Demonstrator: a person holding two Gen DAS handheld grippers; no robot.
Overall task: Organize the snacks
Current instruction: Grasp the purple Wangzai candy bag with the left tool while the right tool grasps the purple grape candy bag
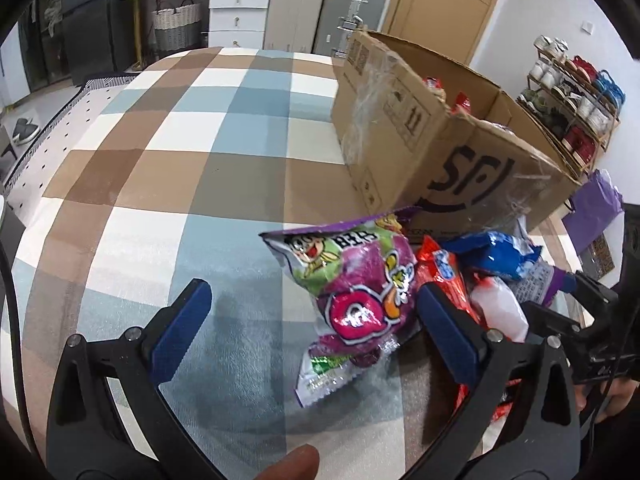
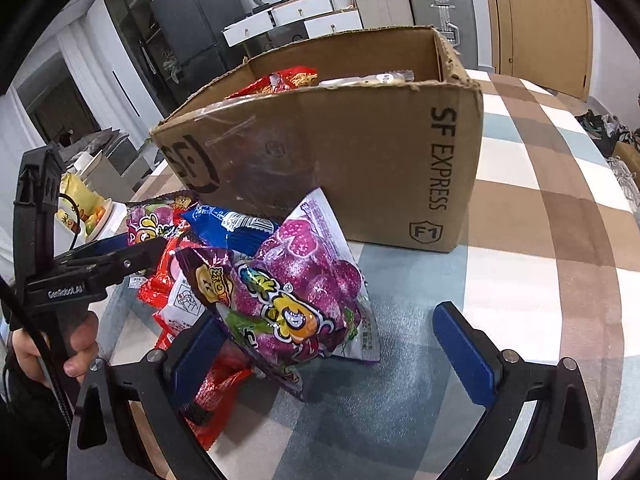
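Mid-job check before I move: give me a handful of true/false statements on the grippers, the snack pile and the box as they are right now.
1. Both grippers are open. True: left gripper and right gripper each stand wide apart.
2. The cardboard box is empty. False: snack packs show inside it.
3. A purple snack bag lies between the left gripper's fingers. True.
4. The blue packet is inside the box. False: it lies in the pile outside, in front of the box.
5. The box is sealed shut. False: its top is open.
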